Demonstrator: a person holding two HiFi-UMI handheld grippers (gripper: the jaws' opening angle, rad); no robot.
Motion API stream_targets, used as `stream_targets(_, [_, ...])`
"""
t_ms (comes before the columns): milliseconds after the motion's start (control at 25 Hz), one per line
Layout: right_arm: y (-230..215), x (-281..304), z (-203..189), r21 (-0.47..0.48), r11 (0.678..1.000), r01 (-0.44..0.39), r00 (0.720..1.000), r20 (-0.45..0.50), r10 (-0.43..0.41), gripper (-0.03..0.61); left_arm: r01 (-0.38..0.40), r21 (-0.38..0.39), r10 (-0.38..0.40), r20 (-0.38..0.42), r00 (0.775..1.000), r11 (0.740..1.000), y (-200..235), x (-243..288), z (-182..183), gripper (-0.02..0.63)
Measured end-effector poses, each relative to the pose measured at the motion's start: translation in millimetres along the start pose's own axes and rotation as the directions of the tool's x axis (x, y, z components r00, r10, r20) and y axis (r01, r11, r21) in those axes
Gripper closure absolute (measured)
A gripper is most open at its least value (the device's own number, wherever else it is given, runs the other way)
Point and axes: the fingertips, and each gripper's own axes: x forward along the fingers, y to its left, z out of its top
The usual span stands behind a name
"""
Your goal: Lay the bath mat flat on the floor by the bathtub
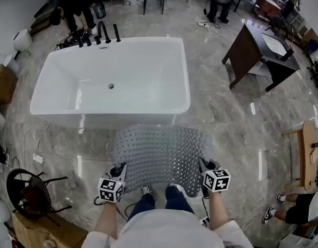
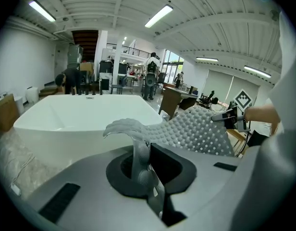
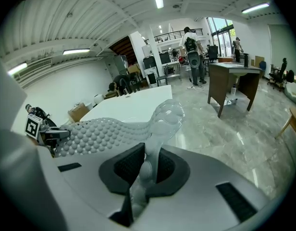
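A clear grey bath mat (image 1: 161, 156) covered in round studs hangs spread between my two grippers, in front of the white bathtub (image 1: 112, 81). My left gripper (image 1: 117, 173) is shut on the mat's near left corner; that corner (image 2: 138, 150) runs down between its jaws. My right gripper (image 1: 205, 170) is shut on the near right corner, and the mat's edge (image 3: 153, 143) is pinched between the jaws there. The mat sags and ripples in the middle, its far edge close to the tub's front wall. Whether the far edge touches the floor I cannot tell.
Marble floor (image 1: 236, 133) lies all round. A dark wooden vanity (image 1: 259, 53) stands at the right, a black stool (image 1: 30, 190) at the lower left, black taps (image 1: 99, 35) behind the tub. People stand at the back; my feet (image 1: 156, 190) are under the mat's near edge.
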Motion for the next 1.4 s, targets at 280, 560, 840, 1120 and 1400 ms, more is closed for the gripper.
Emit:
stream_targets(280, [-10,28,-12,-0.036,0.999,0.014,1.0,-0.026,-0.015,0.535,-0.024,-0.011,0.024,-0.021,0.999,1.0,15,22,-19,0.571])
stream_targets(560, [-18,73,-31,-0.07,0.997,0.03,0.997,-0.071,-0.035,0.535,-0.039,-0.015,0.039,-0.044,0.998,0.999,36,53,-42,0.571])
stream_targets(840, [-29,138,-64,-0.075,0.997,0.023,0.994,-0.107,-0.031,0.535,-0.061,-0.036,0.058,-0.079,0.995,0.998,56,102,-78,0.571])
stream_targets(1120, [-45,202,-115,-0.096,0.995,0.033,0.983,-0.175,-0.05,0.535,-0.106,-0.05,0.098,-0.133,0.986,0.993,88,157,-131,0.571])
stream_targets(1400, [-79,258,-163,-0.073,0.997,0.039,0.973,-0.226,-0.054,0.535,-0.122,-0.037,0.114,-0.18,0.977,0.992,110,208,-181,0.571])
